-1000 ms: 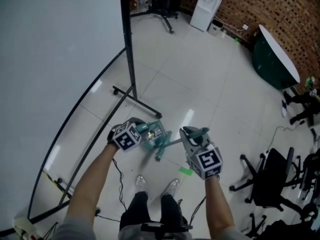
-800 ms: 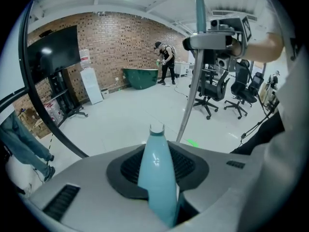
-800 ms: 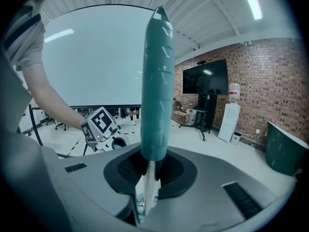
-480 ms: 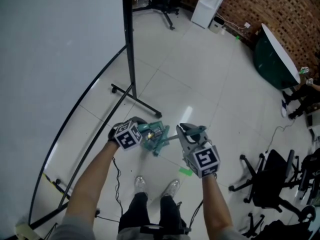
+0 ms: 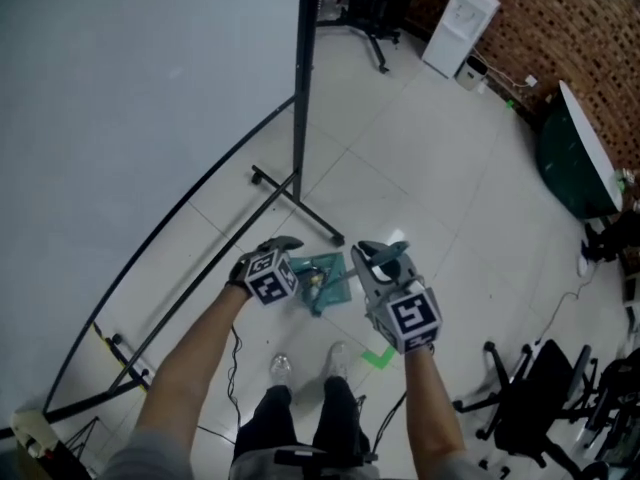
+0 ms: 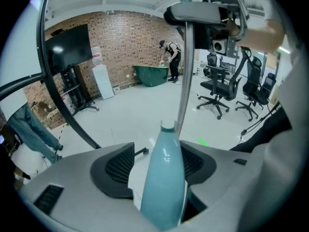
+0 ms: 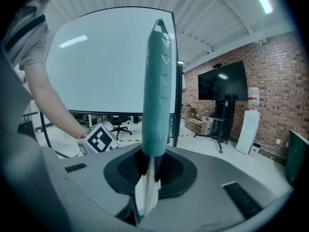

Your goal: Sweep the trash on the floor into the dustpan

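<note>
- Since a second ago the right gripper (image 7: 150, 172) has come nearer the left gripper (image 6: 157, 159), whose jaws have just been opening.
- Two shoes (image 5: 283, 366) stand on glossy pale floor tiles (image 5: 440, 168), with a green tape mark (image 5: 377, 357) just beside them.
- Two marker cubes, one per gripper, carry black-and-white squares: the left cube (image 5: 270, 278) and the right cube (image 5: 407, 318).
- Left jaws stand moderately apart around the dustpan handle (image 6: 164, 192), a smooth, glossy teal taper. Floor shows between it and the left gridded black pad, so it is not clamped.
- Right jaws are narrow and clamp the broom grip (image 7: 157, 91), which is matte teal, ridged and pointed at its top.
- One silvery metal broom pole (image 6: 185, 76) rises behind the dustpan handle.
- One teal plastic dustpan (image 5: 330, 271) lies on the floor between the grippers; any trash in it is too small to make out.
- Farther off are a whiteboard (image 5: 130, 118) on a black tubular stand (image 5: 305, 88), black office chairs (image 5: 535, 388), a white water dispenser (image 5: 458, 13) and a brick wall (image 5: 580, 18).
</note>
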{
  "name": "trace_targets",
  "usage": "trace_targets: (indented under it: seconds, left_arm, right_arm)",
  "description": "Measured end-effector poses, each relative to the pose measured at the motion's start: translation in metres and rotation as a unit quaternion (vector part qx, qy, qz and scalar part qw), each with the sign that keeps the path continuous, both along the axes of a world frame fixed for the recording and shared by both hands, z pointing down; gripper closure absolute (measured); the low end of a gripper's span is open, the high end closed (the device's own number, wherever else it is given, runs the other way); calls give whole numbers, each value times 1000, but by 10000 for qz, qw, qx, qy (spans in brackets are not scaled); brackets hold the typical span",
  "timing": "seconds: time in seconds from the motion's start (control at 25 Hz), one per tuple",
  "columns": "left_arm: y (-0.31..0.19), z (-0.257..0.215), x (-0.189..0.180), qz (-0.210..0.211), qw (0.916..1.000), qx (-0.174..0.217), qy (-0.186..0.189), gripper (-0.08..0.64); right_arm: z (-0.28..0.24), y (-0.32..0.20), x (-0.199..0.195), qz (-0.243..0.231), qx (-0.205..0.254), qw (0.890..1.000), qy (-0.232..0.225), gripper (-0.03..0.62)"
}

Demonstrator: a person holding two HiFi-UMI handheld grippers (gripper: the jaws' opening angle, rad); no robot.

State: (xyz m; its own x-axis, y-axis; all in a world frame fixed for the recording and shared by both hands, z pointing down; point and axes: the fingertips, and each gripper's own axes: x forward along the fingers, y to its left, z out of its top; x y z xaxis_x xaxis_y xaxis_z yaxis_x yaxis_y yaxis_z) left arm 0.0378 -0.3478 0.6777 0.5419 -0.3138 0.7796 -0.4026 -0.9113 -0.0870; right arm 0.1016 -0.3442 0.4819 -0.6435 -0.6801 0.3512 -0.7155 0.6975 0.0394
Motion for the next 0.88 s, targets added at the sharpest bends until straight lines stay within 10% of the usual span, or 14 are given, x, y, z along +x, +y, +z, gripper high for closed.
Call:
trace_targets:
  seconds: [0.36, 0.88]
  left_arm:
    - [1, -16, -45, -1314, 9906, -152, 346, 216]
    - [38, -17, -91, -3498, 9272, -72, 1341, 178]
  right_arm:
    - [-10, -8, -33, -1019, 23, 9948, -56, 549]
    - [-27, -3, -81, -2126, 283, 9767, -72, 549]
